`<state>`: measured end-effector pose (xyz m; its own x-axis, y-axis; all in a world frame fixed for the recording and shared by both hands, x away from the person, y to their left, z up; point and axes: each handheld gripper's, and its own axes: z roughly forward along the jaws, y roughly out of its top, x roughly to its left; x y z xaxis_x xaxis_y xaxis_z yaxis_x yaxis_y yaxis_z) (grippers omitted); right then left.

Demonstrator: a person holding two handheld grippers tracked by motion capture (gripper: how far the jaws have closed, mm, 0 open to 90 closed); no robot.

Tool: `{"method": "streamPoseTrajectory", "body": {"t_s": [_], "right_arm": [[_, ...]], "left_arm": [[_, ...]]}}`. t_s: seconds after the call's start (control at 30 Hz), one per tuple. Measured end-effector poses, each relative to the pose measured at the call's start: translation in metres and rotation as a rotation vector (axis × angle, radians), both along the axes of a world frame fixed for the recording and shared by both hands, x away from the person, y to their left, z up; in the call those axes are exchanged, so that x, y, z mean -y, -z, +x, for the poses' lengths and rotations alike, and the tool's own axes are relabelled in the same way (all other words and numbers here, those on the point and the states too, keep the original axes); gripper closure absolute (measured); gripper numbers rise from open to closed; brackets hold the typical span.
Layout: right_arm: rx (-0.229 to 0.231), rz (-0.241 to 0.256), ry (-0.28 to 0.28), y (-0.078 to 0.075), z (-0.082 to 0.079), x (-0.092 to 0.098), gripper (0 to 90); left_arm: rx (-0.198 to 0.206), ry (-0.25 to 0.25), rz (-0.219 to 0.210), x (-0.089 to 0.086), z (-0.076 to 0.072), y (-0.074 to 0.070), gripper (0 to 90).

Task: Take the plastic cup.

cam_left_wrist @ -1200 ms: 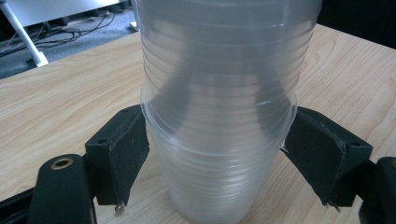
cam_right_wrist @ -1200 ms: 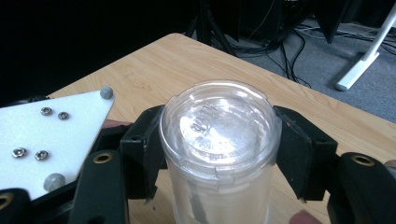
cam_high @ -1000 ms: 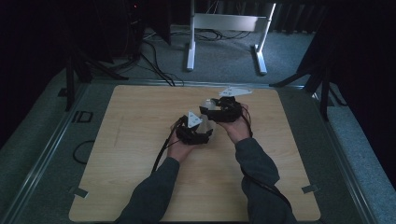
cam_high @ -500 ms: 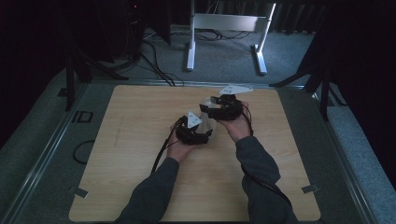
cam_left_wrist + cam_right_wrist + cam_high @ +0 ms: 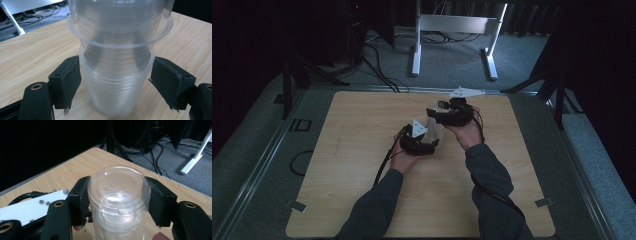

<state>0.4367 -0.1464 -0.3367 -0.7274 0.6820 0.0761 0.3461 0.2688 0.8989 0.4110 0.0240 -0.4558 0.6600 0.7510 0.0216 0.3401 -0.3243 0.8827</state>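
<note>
A stack of clear plastic cups [image 5: 116, 95] stands on the wooden table [image 5: 357, 165], narrow end down. My left gripper [image 5: 116, 82] is shut on it, one black pad pressing each side just under the rims. Over the stack sits another clear cup [image 5: 118, 187], turned base up, its wide rim [image 5: 120, 32] around the stack's top. My right gripper [image 5: 118, 200] is shut on that cup near its closed base. In the high view both grippers meet at the table's middle, the left gripper [image 5: 432, 141] low and the right gripper [image 5: 435, 114] above it, with the cups [image 5: 435, 131] between them.
A white metal stand [image 5: 454, 30] and several cables [image 5: 377, 65] lie on the grey floor past the table's far edge. Dark tripod legs [image 5: 292, 75] stand at the far left and far right corners. The left gripper's cable [image 5: 384, 160] trails along the forearm.
Almost nothing has moved. The right gripper with its cup has crept slightly upward; the left gripper stays where it was on the stack.
</note>
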Motion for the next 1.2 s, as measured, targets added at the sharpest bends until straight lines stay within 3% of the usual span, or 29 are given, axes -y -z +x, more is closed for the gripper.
{"method": "streamPoseTrajectory", "body": {"t_s": [0.43,1.2], "right_arm": [[0.010,0.032,-0.007,-0.014,-0.002,0.003,41.3],[0.041,0.060,-0.016,-0.044,-0.013,0.009,41.4]], "left_arm": [[-0.001,0.016,-0.035,-0.008,-0.003,-0.005,24.3],[-0.001,0.040,-0.030,-0.017,-0.010,-0.011,24.2]]}}
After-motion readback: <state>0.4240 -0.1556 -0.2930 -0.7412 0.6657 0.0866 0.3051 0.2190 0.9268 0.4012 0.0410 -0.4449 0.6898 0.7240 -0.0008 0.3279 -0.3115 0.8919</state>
